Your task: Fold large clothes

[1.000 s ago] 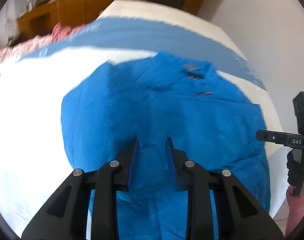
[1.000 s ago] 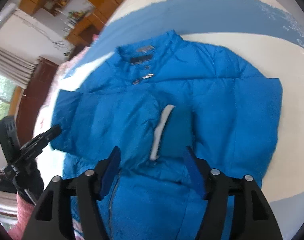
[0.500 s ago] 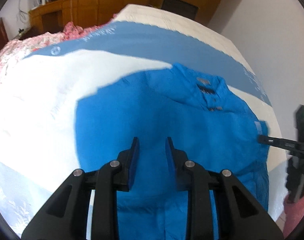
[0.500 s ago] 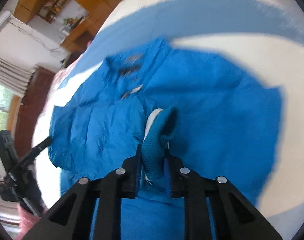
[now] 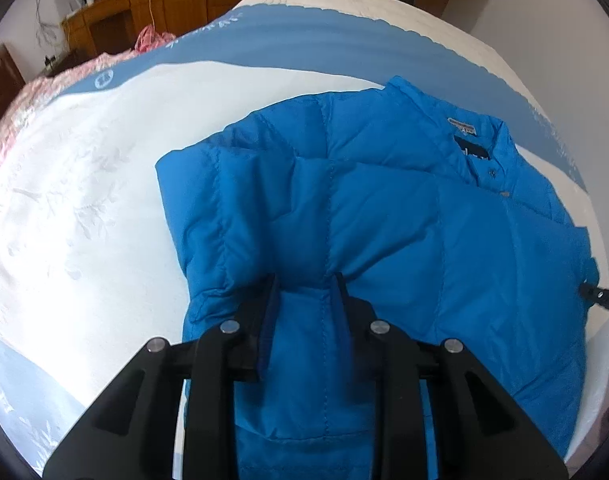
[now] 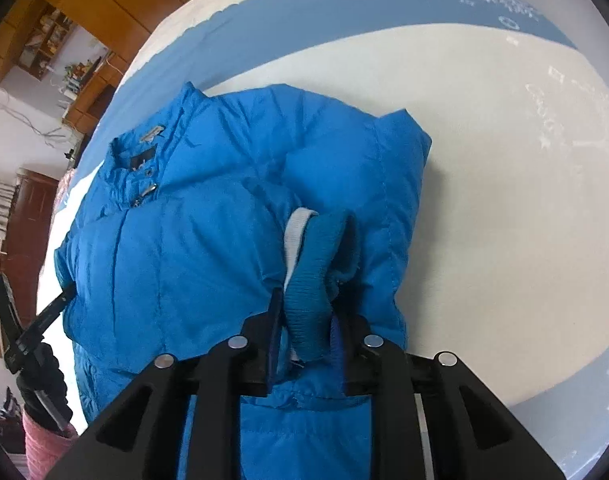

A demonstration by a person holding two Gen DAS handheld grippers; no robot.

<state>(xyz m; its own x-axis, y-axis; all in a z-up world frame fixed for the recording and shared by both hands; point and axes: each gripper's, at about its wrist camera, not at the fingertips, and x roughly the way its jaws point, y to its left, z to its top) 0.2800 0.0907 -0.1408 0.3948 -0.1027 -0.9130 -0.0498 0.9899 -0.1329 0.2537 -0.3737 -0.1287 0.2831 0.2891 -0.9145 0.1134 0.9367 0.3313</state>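
Lying jacket [image 5: 384,220] between fingers [image 5: 269,300]

At lower centre the left gripper [image 5: 306,294] pinched a fold of the blue puffer jacket [image 5: 384,220], which lay across the white-and-blue bed [image 5: 84,200].

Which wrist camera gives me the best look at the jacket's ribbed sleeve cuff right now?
The right wrist view: the ribbed cuff fills the space between the right gripper pads, which pinch it. The left wrist view shows only quilted jacket fabric pinched in the left gripper; no cuff visible there.
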